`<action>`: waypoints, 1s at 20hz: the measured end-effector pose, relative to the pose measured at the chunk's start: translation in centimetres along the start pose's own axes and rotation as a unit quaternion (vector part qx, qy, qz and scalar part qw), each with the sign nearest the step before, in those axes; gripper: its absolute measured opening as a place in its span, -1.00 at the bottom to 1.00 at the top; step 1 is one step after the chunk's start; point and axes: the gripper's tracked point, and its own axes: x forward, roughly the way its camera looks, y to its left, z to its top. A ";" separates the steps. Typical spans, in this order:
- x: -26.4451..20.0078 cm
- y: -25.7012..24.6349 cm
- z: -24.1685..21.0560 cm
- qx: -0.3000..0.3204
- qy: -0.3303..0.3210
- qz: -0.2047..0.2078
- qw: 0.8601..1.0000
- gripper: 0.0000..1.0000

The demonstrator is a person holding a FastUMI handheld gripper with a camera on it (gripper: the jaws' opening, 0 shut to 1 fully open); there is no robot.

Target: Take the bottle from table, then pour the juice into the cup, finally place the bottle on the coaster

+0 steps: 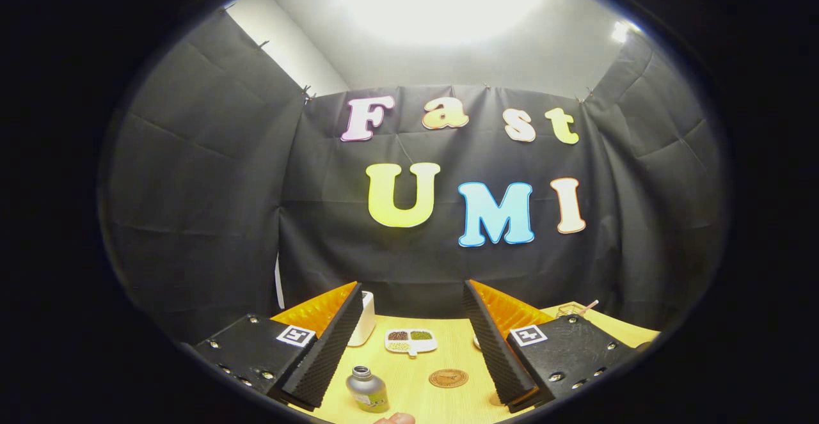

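Observation:
A small grey metal bottle [367, 389] with an open neck stands upright on the wooden table [416, 373], just inside my left finger. A round brown coaster [448, 378] lies flat to its right, between the fingers. A white cup [365, 317] stands farther back, partly hidden behind the left finger. My gripper [409, 337] is open, fingers wide apart, held above the table with nothing between them.
A white sectioned dish [411, 341] with dark and green fillings sits mid-table beyond the coaster. A glass with a straw [571, 310] stands at the back right, behind the right finger. A fingertip [395, 419] shows at the near table edge. Black cloth walls close the booth.

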 end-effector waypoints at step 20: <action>2.8 6.4 -15.1 -0.005 0.101 -0.007 0.995 0.91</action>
